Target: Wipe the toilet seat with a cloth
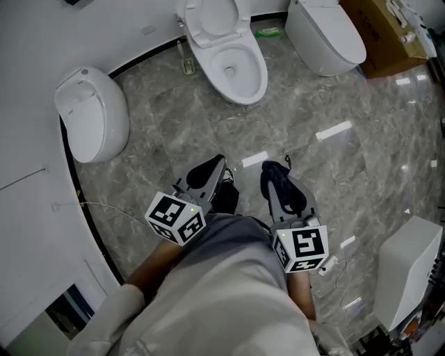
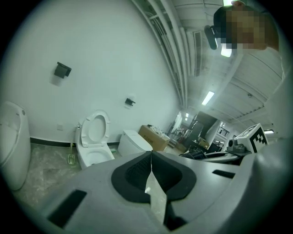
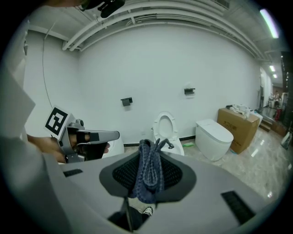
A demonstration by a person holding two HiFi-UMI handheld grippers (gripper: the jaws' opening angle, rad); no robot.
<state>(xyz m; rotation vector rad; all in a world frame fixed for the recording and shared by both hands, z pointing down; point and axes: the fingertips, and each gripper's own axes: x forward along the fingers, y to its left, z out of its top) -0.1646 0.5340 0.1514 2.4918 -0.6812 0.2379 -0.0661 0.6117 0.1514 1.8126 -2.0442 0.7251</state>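
Observation:
A white toilet (image 1: 233, 66) stands against the far wall with its seat (image 1: 217, 17) raised; it also shows as the toilet (image 2: 94, 141) in the left gripper view and the toilet (image 3: 165, 132) in the right gripper view. Both grippers are held low in front of the person, well short of it. My right gripper (image 1: 276, 172) is shut on a dark blue cloth (image 3: 149, 176), which is bunched between the jaws. My left gripper (image 1: 220, 163) is shut with nothing between its jaws.
A second toilet (image 1: 325, 35) with its lid down stands to the right, with a cardboard box (image 1: 386, 31) beyond it. A white fixture (image 1: 94, 115) stands at the left wall. A green item (image 1: 268, 32) lies by the toilet base. A white unit (image 1: 410, 271) stands at lower right.

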